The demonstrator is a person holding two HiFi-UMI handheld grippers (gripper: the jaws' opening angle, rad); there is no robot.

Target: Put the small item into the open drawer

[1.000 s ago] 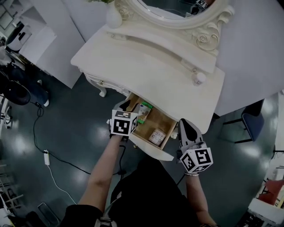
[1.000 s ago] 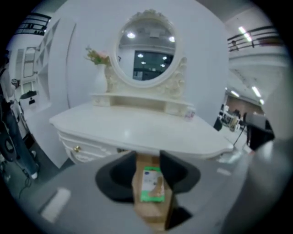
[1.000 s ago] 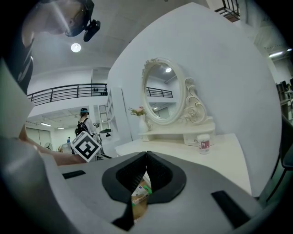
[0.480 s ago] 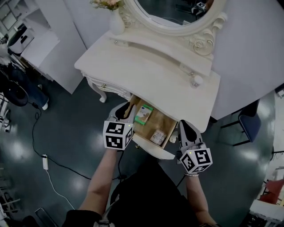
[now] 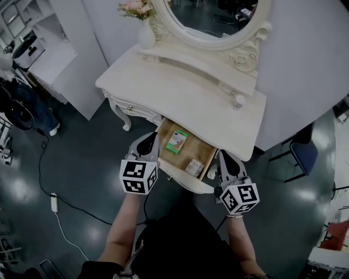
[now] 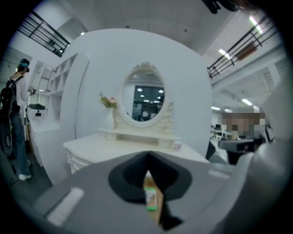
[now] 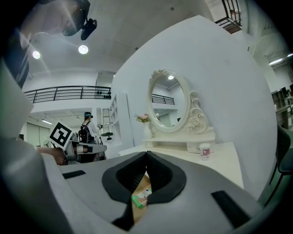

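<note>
Two tongs, one drawer, two small packs. The left tongs [image 5: 148,143] sit just left of centre in the head view and the right tongs [image 5: 224,157] right of centre. Each pair is closed tip to tip with nothing held, as the left gripper view [image 6: 147,155] and the right gripper view [image 7: 146,154] show. Between them the open drawer [image 5: 197,151] juts toward the lower edge of the frame, with a bare wood bottom and a cream front. The green-and-white box [image 5: 177,141] lies flat in its upper-left corner, apart from both tongs. A smaller pale packet [image 5: 192,166] lies toward its lower right.

The worktop [image 5: 180,92] is cream, smooth and curved at the edges, on carved legs. It carries one oval mirror [image 5: 212,13] in a scrolled frame, one white vase [image 5: 146,37] of pink flowers at the upper left, and one small jar [image 5: 236,100] at the right.

The floor [image 5: 82,163] is dark and glossy, with a white cable [image 5: 60,210] trailing at lower left. White walls stand behind.
</note>
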